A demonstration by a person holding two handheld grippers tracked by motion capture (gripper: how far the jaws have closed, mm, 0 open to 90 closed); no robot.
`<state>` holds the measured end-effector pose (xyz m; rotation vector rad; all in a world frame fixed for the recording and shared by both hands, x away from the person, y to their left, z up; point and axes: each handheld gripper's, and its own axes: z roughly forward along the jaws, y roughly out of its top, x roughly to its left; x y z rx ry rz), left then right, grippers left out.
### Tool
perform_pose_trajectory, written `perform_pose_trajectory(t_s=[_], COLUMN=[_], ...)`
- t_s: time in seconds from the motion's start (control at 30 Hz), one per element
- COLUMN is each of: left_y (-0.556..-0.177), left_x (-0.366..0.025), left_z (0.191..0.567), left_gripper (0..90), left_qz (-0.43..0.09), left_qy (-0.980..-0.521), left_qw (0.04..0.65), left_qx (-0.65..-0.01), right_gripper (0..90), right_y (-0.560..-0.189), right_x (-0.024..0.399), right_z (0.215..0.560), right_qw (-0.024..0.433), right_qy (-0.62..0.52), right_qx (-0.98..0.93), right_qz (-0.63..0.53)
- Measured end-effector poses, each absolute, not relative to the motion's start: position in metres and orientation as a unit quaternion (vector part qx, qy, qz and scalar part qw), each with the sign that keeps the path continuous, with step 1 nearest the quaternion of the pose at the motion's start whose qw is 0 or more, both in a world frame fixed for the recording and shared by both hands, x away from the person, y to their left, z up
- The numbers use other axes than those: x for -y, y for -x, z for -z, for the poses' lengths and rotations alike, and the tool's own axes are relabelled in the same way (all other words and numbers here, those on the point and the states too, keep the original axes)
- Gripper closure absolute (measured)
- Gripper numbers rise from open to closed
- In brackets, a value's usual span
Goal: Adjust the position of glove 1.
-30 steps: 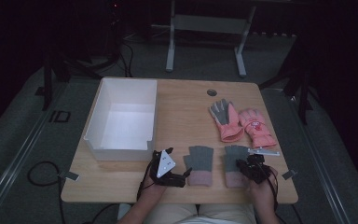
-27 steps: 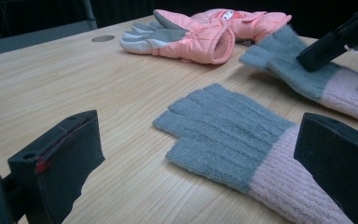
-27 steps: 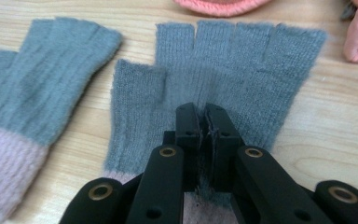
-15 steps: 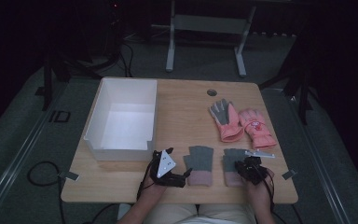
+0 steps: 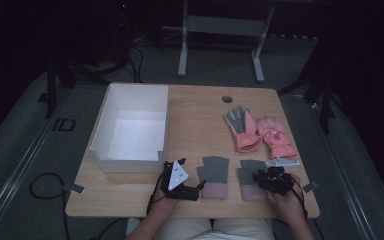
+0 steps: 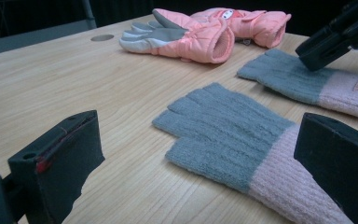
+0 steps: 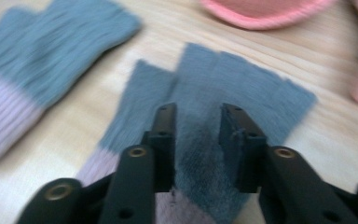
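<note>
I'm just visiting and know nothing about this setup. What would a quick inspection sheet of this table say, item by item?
Surface: wooden table, round hole near its far edge.
Job's things: two grey fingerless gloves with pink cuffs lie flat at the near edge, the left glove and the right glove.
Clutter: white box open on top; pair of pink winter gloves.
Grippers: left gripper open beside the left glove; right gripper low over the right glove, jaws just opening, grey fabric between them.
Cables: a cable on the floor left of the table.
Surroundings: dark room, grey floor, metal frame behind the table.
</note>
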<state>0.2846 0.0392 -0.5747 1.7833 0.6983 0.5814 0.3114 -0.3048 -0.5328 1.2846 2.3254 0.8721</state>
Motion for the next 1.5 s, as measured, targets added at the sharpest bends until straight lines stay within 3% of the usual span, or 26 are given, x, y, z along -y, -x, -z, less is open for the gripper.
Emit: perform_pose_trajectory(t_s=[0.2, 0.5, 0.7, 0.87, 1.3, 1.5], left_y=[-0.284, -0.285, -0.285, -0.285, -0.285, -0.286], left_x=[-0.040, -0.040, -0.040, -0.040, -0.041, -0.041], left_z=[0.575, 0.575, 0.575, 0.575, 0.575, 0.575], left_gripper=[0.5, 0.5, 0.5, 0.5, 0.5, 0.5], left_qz=[-0.245, -0.244, -0.242, -0.242, -0.239, -0.239], left_qy=[-0.749, -0.749, -0.748, -0.749, -0.745, -0.746], left_qw=[0.540, 0.540, 0.542, 0.541, 0.546, 0.547], left_qx=[-0.295, -0.296, -0.297, -0.298, -0.298, -0.297], right_gripper=[61.8, 64.6, 82.6, 85.0, 85.5, 85.4], right_y=[-0.318, -0.322, -0.318, -0.318, -0.319, -0.323], right_x=[0.315, 0.313, 0.308, 0.302, 0.278, 0.247], right_z=[0.533, 0.545, 0.546, 0.544, 0.467, 0.459], right_qw=[0.157, 0.156, 0.173, 0.181, 0.202, 0.194], right_qy=[-0.411, -0.408, -0.418, -0.432, -0.446, -0.425], right_qx=[-0.851, -0.853, -0.847, -0.843, -0.805, -0.813], right_qz=[-0.287, -0.286, -0.278, -0.266, -0.336, -0.347])
